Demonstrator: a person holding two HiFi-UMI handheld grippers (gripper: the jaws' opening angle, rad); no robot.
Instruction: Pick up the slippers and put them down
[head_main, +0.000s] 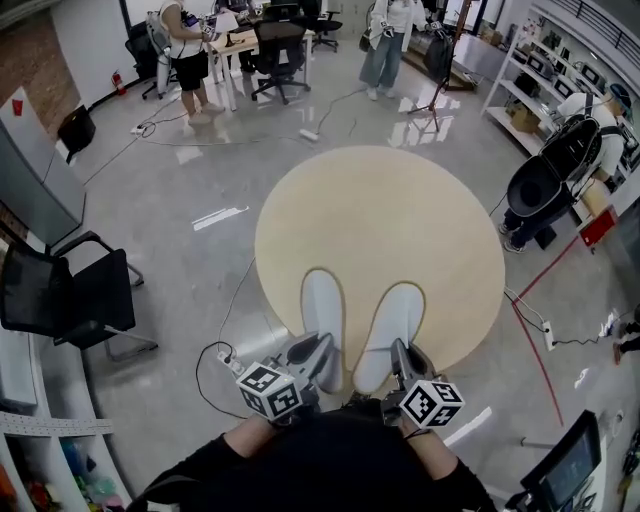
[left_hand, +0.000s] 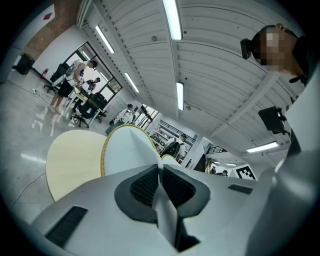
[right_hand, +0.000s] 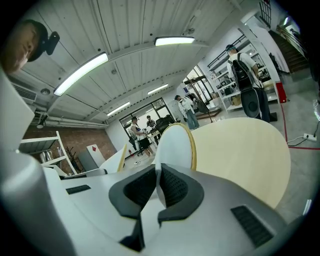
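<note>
At lower centre of the head view: left gripper (head_main: 316, 352), jaws pressed together on the heel edge of the left slipper (head_main: 322, 305). Left gripper view confirms it, with a thin white edge pinched between the dark pads.

Right gripper (head_main: 404, 356), just beside it: jaws likewise clamped on the heel edge of the right slipper (head_main: 396, 318); same thin white edge between pads in the right gripper view.

Both slippers white, yellowish rim, side by side but apart, toes pointing to the top of the frame. They lie over the near edge of the round beige table (head_main: 400, 215). Contact with the tabletop: cannot tell.

Surroundings: glossy grey floor (head_main: 190, 190); black chair (head_main: 70, 295) at left; white power strip (head_main: 228, 361) on the floor, lower left of the table; people standing along the top of the frame.
</note>
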